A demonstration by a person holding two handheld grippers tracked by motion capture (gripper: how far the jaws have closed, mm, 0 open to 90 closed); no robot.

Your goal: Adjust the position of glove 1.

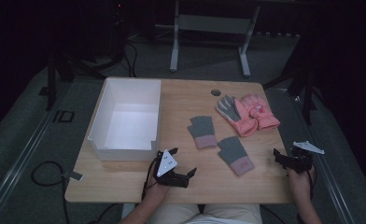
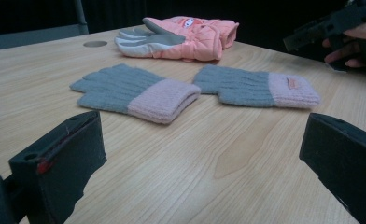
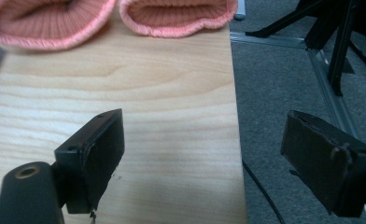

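Two grey knit gloves with pink cuffs lie flat mid-table, one [image 1: 203, 131] [image 2: 134, 93] nearer the box, the other [image 1: 235, 155] [image 2: 256, 86] closer to me. A pair of pink padded gloves [image 1: 249, 114] [image 2: 181, 39] with grey palms is stacked behind them. Their ribbed cuffs [image 3: 179, 16] face the right gripper view. My left gripper [image 1: 183, 162] [image 2: 200, 154] rests open near the front edge, pointing at the knit gloves with nothing between its jaws. My right gripper [image 1: 284, 156] [image 3: 200, 144] is open over the table's right edge, holding nothing.
A white open box [image 1: 125, 119] stands at the table's left with nothing visible inside. A round cable hole [image 1: 215, 92] [image 2: 95, 44] sits at the back. Grey carpet [image 3: 284, 93] and a black stand's legs lie beyond the right edge. Cables trail on the floor at left.
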